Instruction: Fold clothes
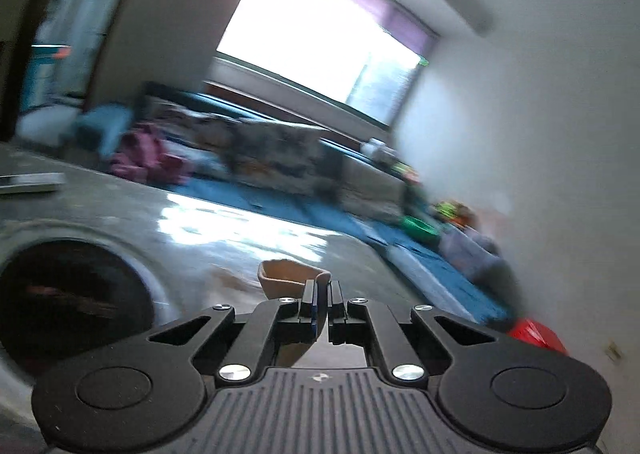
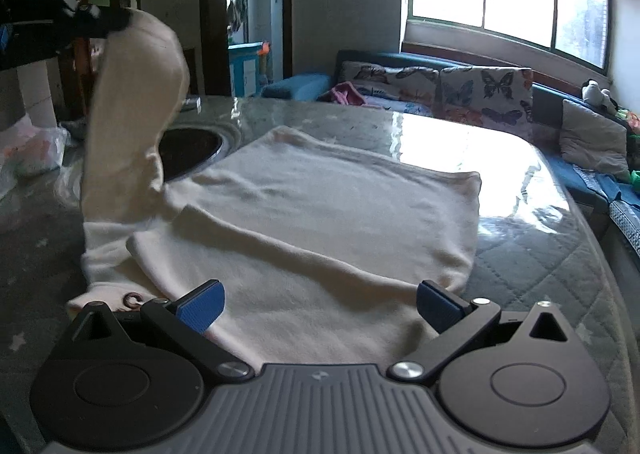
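A cream sweater (image 2: 320, 213) lies flat on the table (image 2: 460, 141). One sleeve (image 2: 132, 113) stands lifted off the table at the left, and my left gripper (image 2: 120, 19) is shut on its end, high above the table. In the blurred left wrist view the left gripper (image 1: 323, 294) has its jaws together, with a fold of the cream sleeve (image 1: 284, 278) showing just past the fingertips. My right gripper (image 2: 318, 306) is open, low over the near edge of the sweater, with fabric under it and nothing pinched.
A dark round inset (image 2: 188, 149) sits in the table top behind the lifted sleeve. A flat device (image 1: 32, 181) lies at the table's far left. A sofa with butterfly cushions (image 2: 480, 93) runs under the window. A quilted cover (image 2: 540, 274) drapes the table's right edge.
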The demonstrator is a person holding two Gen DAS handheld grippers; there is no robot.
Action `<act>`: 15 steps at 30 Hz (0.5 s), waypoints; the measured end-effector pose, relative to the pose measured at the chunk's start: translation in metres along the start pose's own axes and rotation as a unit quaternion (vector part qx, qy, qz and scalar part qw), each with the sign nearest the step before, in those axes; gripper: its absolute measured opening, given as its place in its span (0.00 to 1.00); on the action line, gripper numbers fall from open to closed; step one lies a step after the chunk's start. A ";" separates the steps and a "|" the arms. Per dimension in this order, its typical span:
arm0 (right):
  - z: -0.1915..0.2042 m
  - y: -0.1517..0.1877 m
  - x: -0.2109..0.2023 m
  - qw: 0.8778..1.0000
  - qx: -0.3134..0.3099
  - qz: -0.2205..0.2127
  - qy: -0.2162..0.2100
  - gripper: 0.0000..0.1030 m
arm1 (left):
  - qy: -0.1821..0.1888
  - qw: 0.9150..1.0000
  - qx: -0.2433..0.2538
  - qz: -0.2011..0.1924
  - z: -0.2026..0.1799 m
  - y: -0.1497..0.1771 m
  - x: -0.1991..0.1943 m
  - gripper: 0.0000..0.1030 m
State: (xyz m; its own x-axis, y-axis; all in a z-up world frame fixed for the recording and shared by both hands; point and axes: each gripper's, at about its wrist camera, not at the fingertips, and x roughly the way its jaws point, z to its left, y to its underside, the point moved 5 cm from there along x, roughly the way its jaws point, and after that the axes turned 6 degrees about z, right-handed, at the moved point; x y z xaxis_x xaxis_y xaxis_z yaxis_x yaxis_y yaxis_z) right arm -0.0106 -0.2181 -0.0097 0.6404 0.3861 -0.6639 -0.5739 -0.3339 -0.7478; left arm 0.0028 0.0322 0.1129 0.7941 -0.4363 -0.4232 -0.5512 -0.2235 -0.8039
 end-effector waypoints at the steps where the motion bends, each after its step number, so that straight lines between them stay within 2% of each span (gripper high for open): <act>1: -0.002 0.000 -0.004 1.000 0.005 -0.003 0.002 1.00 | 0.015 1.000 0.005 0.010 -0.010 0.004 0.008 0.05; 7: -0.011 0.007 -0.025 0.999 0.026 -0.013 0.021 1.00 | 0.076 0.994 0.022 0.076 -0.048 0.038 0.059 0.05; 10: -0.017 0.012 -0.032 0.999 0.040 -0.012 0.029 1.00 | 0.081 0.989 0.033 0.117 -0.053 0.059 0.082 0.07; 11: -0.018 0.014 -0.034 0.998 0.046 -0.012 0.031 1.00 | 0.084 0.987 0.036 0.131 -0.054 0.066 0.088 0.09; 13: -0.021 0.016 -0.038 0.998 0.055 -0.012 0.035 1.00 | 0.092 0.983 0.041 0.151 -0.054 0.077 0.094 0.24; 15: -0.023 0.016 -0.043 0.997 0.059 -0.013 0.038 1.00 | 0.100 0.980 0.045 0.164 -0.052 0.083 0.093 0.29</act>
State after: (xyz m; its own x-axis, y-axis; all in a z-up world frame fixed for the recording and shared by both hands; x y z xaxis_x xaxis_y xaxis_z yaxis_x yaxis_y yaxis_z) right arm -0.0361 -0.2601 0.0068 0.6901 0.3265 -0.6459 -0.6092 -0.2197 -0.7620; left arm 0.0175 -0.0725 0.0281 0.5063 -0.6365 -0.5818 -0.7367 0.0315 -0.6755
